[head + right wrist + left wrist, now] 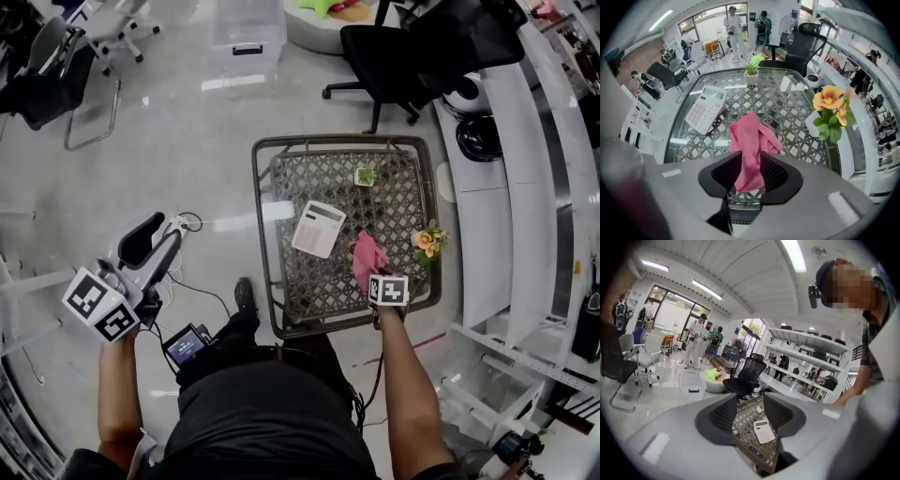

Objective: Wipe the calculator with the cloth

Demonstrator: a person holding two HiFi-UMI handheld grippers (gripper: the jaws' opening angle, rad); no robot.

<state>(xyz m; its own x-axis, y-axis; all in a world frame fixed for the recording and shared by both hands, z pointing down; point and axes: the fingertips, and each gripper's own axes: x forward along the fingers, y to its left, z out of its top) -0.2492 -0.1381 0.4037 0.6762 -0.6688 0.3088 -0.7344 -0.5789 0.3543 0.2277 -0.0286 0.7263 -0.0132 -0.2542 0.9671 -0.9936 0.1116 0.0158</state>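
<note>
Table [263,234] w/ lattice top is seen from above. Calculator [319,228] is laid flat, keys up, abt mid-table, slightly twd the left edge; nothing rests on it. Pink cloth [367,255] is bunched on the lattice betw calculator and right edge, nearer the front edge. It is close to the calculator but not touching it, so no wiping contact is made at this pt.

R gripper [377,281] is held steeply nose-down over the cloth. In the right gripper view, the R gripper [750,157] jaws are seen part-way apart, w/ a tail of the cloth [752,140] running up betw them. The fabric brushes the pads but does not look squeezed, so the hold is judged loose, not a firm clamp. The rest of the cloth is heaped on the table beyond the tips, w/ the calculator [705,109] off to the left.

L gripper [159,239] is kept off the table, out past its left edge over the floor, prob to stay clear of the working side. Its jaws are apart w/ nothing betw them; only the table and calculator [764,431] are seen through the L gripper [747,404] gap.

A small potted plant [365,175] is set by the far edge and orange flowers [427,241] at the right edge, both clear of the calculator.
</note>
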